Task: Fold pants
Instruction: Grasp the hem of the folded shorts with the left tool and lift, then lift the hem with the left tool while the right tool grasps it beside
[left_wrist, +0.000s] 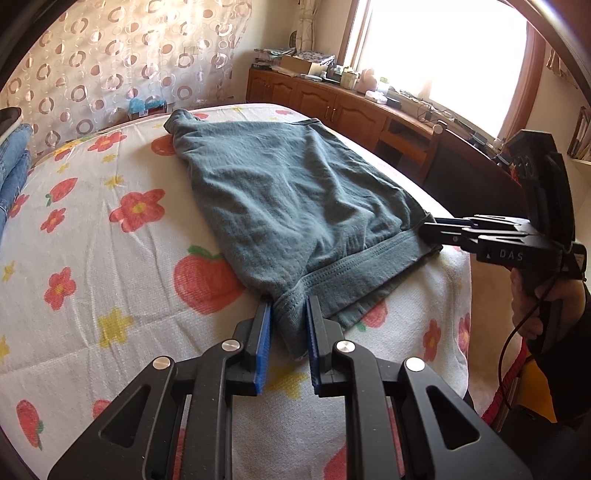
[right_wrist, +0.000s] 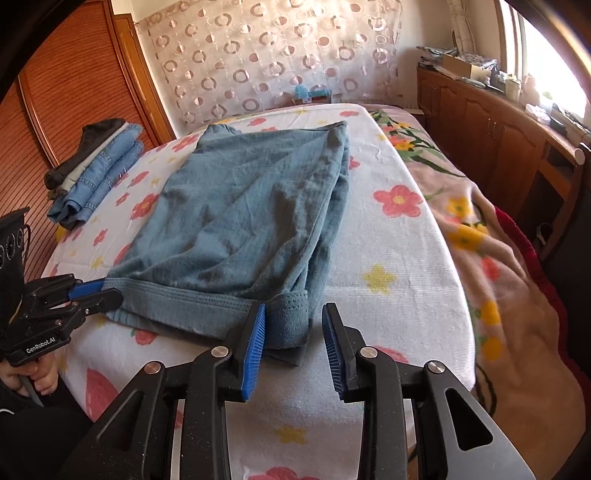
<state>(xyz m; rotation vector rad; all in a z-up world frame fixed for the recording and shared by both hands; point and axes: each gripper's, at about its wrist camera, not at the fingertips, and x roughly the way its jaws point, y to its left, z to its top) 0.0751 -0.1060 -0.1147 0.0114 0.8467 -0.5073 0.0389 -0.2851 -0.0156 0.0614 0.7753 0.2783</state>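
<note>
Blue-grey pants (left_wrist: 280, 199) lie folded lengthwise on the flower-print bed sheet (left_wrist: 110, 258), waistband toward me. In the left wrist view my left gripper (left_wrist: 290, 301) is shut on the near left corner of the waistband, with fabric bunched between its blue pads. The right wrist view shows the pants (right_wrist: 240, 221) with their right waistband corner between my right gripper's (right_wrist: 294, 308) jaws. They stand open: the left pad touches the cloth, the right pad is apart from it. Each gripper shows in the other view, the right gripper (left_wrist: 428, 236) and the left gripper (right_wrist: 110, 291), at the waistband ends.
A stack of folded jeans (right_wrist: 96, 173) sits at the bed's far left edge. A pink floral blanket (right_wrist: 498, 258) hangs over the right side. Wooden cabinets (left_wrist: 332, 99) with clutter run under the window. A wooden wardrobe (right_wrist: 74, 74) stands at the left.
</note>
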